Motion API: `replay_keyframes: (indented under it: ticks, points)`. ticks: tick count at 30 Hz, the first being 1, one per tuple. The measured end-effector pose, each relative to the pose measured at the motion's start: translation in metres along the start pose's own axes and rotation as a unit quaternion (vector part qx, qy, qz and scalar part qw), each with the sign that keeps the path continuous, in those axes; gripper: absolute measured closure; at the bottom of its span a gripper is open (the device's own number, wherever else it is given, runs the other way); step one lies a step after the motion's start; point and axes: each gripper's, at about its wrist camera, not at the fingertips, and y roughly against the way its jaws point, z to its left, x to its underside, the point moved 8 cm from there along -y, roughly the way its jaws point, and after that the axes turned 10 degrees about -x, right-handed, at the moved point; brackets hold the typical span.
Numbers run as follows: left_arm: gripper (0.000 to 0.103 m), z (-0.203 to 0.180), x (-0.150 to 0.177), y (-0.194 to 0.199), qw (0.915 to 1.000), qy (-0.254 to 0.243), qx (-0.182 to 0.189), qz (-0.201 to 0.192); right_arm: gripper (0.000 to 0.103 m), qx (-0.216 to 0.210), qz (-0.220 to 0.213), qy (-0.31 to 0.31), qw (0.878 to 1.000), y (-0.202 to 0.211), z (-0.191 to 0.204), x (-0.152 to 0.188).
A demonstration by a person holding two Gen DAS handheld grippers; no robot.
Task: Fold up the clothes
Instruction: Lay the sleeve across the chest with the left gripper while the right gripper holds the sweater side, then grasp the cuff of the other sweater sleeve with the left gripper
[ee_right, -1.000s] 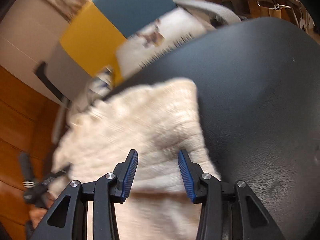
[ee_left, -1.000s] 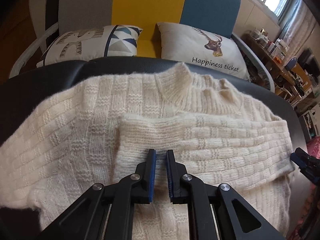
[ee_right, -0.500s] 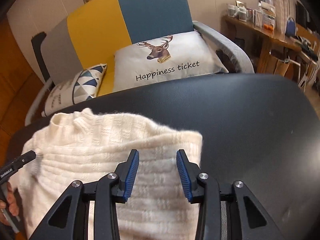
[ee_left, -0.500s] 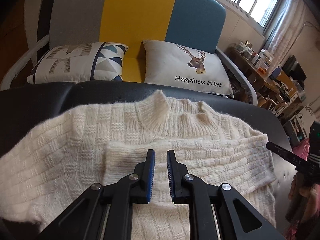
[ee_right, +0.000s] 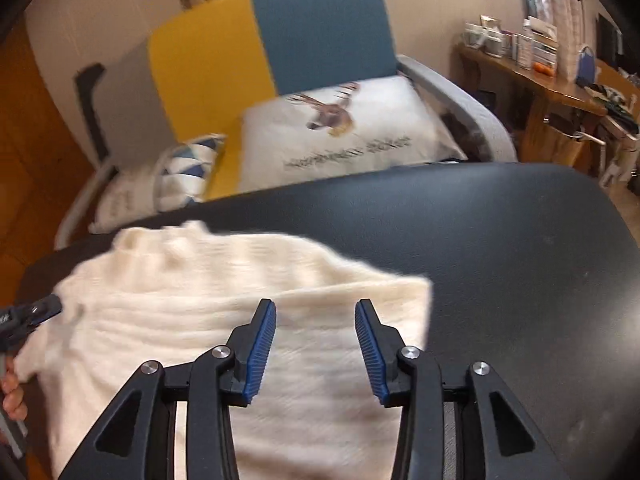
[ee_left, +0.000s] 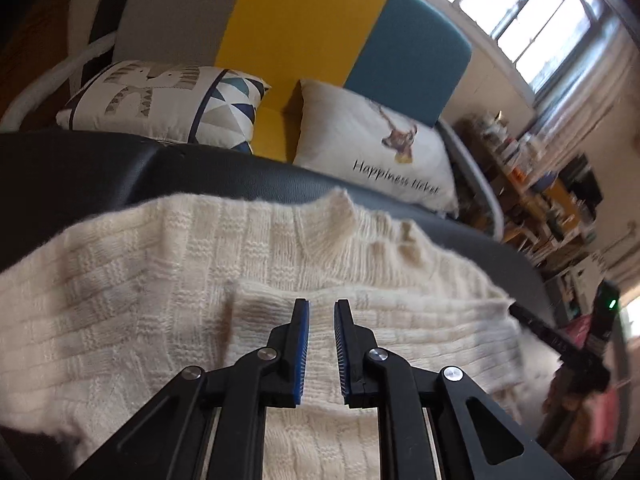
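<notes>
Your cream knit sweater (ee_left: pixel 160 300) lay spread flat across the black padded bench (ee_right: pixel 500 260), filling the lower half of the left wrist frame, its collar toward the top edge of the garment. One sleeve (ee_left: pixel 400 320) was folded across the body, its cuff end near the centre of that frame. In the right wrist view the sweater (ee_right: pixel 200 300) took up the lower left, with bare bench to its right.

Your left gripper (ee_left: pixel 321 312) sat at the lower centre of its frame, over the folded sleeve; its jaws stood a narrow gap apart and I could not tell whether they pinched any fabric. Your right gripper (ee_right: pixel 315 316) was low in its own frame above the sweater's right part, jaws wide apart and holding nothing. It also showed at the right edge of the left wrist view (ee_left: pixel 560 344), blurred, beside the sleeve's fold.

Beyond the bench stood a sofa (ee_left: pixel 312 20) in grey, yellow and teal, with a deer cushion (ee_left: pixel 372 152) and a triangle-patterned cushion (ee_left: pixel 168 100) on it. A cluttered wooden desk (ee_right: pixel 552 84) occupied the upper right of the right wrist frame.
</notes>
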Motion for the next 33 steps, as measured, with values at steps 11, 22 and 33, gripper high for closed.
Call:
replay_keyframes:
  ticks: [11,22,33]
  points:
    - [0.067,0.312,0.067,0.146,0.9269,0.373,-0.010,-0.040,0.060,-0.116,0.032,0.045,0.992,-0.009,0.123,0.077]
    - [0.067,0.479,0.150,0.207,0.8290,0.552,-0.033,-0.082,0.060,-0.108,0.080,0.066,0.989,-0.031,0.191,0.131]
    - [0.068,0.500,0.131,0.183,0.8051,0.582,-0.011,-0.114,0.060,-0.084,0.090,0.084,0.989,-0.029,0.209,0.140]
